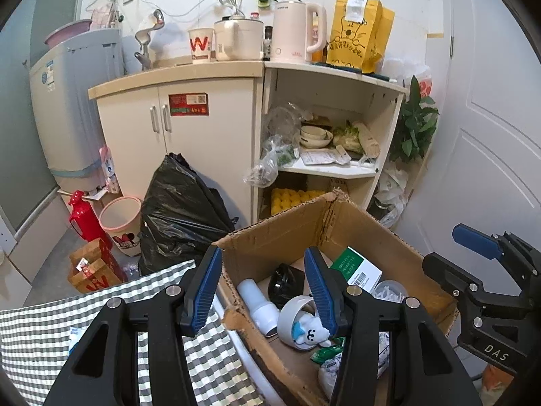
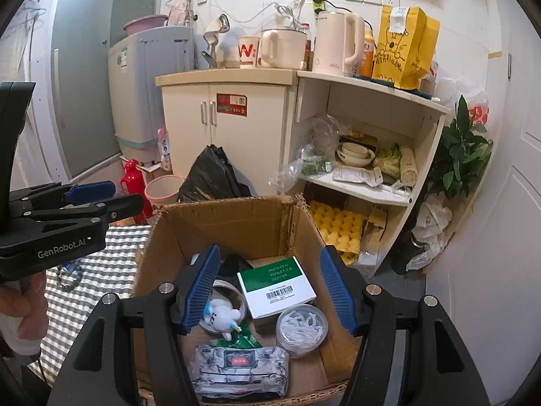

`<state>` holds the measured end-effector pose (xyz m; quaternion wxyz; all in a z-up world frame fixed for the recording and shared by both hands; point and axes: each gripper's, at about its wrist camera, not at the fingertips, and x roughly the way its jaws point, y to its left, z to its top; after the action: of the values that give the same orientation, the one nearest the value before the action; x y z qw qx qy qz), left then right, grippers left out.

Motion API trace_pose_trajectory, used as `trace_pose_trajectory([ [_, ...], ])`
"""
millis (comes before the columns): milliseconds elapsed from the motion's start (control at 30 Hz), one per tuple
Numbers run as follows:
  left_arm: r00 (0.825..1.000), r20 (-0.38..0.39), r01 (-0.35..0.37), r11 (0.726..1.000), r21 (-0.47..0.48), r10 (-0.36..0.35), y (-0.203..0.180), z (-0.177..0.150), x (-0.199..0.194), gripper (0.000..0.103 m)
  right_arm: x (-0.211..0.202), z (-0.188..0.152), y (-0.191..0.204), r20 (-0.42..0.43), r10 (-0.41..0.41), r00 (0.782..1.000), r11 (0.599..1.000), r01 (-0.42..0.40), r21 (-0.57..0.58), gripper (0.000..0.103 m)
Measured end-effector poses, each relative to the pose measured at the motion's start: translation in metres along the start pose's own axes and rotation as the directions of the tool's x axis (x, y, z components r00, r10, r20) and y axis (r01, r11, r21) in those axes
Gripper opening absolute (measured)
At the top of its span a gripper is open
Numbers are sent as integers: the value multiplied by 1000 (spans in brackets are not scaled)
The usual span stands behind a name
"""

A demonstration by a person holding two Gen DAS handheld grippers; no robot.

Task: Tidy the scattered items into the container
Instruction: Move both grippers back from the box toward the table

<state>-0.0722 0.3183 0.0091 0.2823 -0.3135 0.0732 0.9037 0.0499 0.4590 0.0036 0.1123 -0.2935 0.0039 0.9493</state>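
- Left wrist view: left gripper (image 1: 263, 287) gapes wide, holding nothing, above the cardboard box (image 1: 270, 240); a bear toy (image 1: 309, 333) lies inside.
- Right wrist view: right gripper (image 2: 268, 291) hangs spread and unladen over the box; a beaded bracelet (image 2: 69, 279) left of the box on the checked surface (image 2: 111, 270) likely needs fetching next.

One cardboard box (image 2: 216, 223) held one green-and-white carton (image 2: 277, 287), one round tub (image 2: 302, 326), one plush toy (image 2: 221, 314), one tissue pack (image 2: 240, 368) and one white bottle (image 1: 257, 301), while the counter carried one kettle (image 2: 336, 42), one paper cup (image 2: 248, 51) and one yellow bag (image 2: 402, 47).
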Motion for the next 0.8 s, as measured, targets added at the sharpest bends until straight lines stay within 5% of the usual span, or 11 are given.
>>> trace_pose_trajectory([
  [500,995,76,-63,997,-35,66,24,-9,-64,67,-45,6,31,91,29,995,999,-27,-29,82],
  [800,982,125,-131,987,-95,142,54,-21,-107,84,-67,11,64,132,86,987,995,-79,-58,93],
])
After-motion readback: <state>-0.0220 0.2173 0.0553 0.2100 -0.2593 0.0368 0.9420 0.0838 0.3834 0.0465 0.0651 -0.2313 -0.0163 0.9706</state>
